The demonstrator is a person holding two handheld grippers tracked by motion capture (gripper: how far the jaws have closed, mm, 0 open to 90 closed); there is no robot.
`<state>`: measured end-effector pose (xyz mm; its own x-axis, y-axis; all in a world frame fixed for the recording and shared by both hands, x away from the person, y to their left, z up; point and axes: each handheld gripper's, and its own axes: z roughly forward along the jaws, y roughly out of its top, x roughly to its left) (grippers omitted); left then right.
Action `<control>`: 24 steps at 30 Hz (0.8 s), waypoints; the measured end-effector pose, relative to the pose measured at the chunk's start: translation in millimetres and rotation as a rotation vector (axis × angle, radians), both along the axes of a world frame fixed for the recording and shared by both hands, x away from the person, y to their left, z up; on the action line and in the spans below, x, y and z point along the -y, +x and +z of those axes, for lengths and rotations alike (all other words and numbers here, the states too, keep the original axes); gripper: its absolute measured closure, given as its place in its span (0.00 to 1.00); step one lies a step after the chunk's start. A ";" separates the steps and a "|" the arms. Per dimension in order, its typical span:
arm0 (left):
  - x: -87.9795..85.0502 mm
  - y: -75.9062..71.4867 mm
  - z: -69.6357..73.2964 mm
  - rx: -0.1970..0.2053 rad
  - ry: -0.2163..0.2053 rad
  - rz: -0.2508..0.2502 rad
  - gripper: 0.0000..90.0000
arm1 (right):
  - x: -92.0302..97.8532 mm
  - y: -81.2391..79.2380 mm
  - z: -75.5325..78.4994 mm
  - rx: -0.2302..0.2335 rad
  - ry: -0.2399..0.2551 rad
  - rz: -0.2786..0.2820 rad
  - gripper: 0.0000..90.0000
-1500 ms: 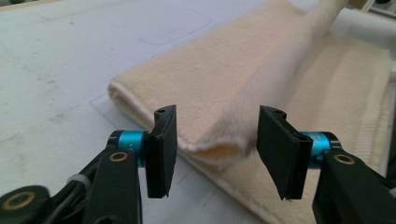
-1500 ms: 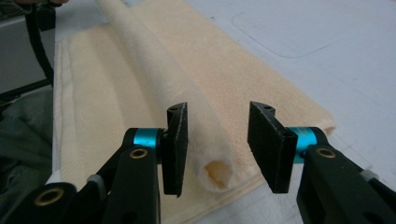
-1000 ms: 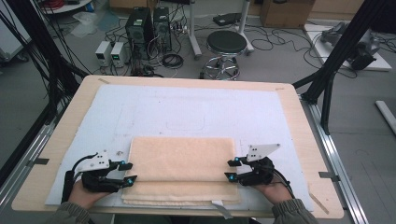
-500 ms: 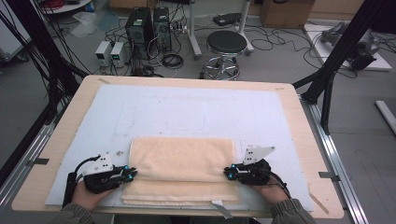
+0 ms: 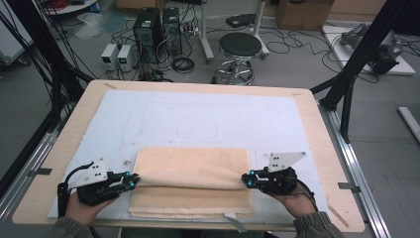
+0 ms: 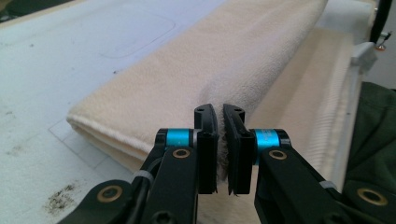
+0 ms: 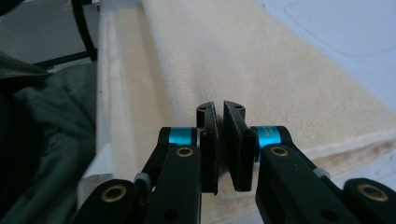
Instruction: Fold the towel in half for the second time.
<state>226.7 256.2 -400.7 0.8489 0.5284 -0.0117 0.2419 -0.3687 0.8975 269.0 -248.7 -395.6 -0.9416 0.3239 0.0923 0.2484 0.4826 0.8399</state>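
Note:
A beige folded towel point(image 5: 193, 173) lies on the white mat point(image 5: 198, 119) near the table's front edge. My left gripper point(image 5: 134, 179) is shut on the left end of the towel's upper fold. In the left gripper view the pile of the towel point(image 6: 224, 60) is pinched between the closed jaws of the left gripper point(image 6: 219, 112). My right gripper point(image 5: 245, 179) is shut on the right end of the same fold. The right gripper view shows the right gripper point(image 7: 220, 109) clamping the towel point(image 7: 261, 65). The upper fold is held slightly above the lower layer.
The wooden table point(image 5: 317, 129) carries the mat, with bare mat behind the towel. A white label point(image 5: 233, 220) sticks out from the towel's front edge. On the floor beyond stand a black stool point(image 5: 240, 47) and computer cases point(image 5: 153, 25) among cables. A black frame post point(image 5: 356, 64) rises at right.
Both grippers went from open beside the towel's ends to shut on its upper fold. Both hands have risen a little, lifting that fold's ends.

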 end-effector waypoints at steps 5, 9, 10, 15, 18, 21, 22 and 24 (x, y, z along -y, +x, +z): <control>-3.3 -28.5 5.0 0.002 0.004 -0.059 0.92 | 3.4 -24.4 14.2 0.020 0.012 0.045 0.94; -6.9 -36.3 -3.6 -0.037 0.017 -0.066 0.72 | 9.9 -33.0 4.3 -0.062 0.039 0.091 0.77; -9.1 -33.8 -5.1 -0.050 0.006 -0.048 0.70 | 11.4 -32.2 2.0 -0.067 0.045 0.088 0.74; -9.5 -13.7 -9.5 -0.061 0.000 0.006 0.63 | 8.8 -16.8 -3.9 -0.066 0.038 0.014 0.65; -5.5 1.2 -11.5 -0.056 -0.004 0.033 0.58 | 3.6 -2.1 -3.3 -0.047 0.018 -0.031 0.61; -0.9 16.3 -13.1 -0.051 -0.009 0.056 0.56 | 0.0 13.3 -2.6 -0.029 0.013 -0.072 0.58; 0.9 21.5 -13.6 -0.049 -0.011 0.067 0.55 | -0.9 18.4 -2.2 -0.029 0.012 -0.086 0.57; 3.7 32.1 -14.0 -0.050 -0.010 0.082 0.54 | -2.8 28.4 -1.3 -0.018 0.003 -0.120 0.56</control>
<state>258.8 252.6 -414.7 0.8012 0.5955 -0.0588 0.3155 -0.3369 0.8871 297.5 -245.9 -396.9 -0.8943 0.4338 0.1095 0.3188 0.4461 0.8363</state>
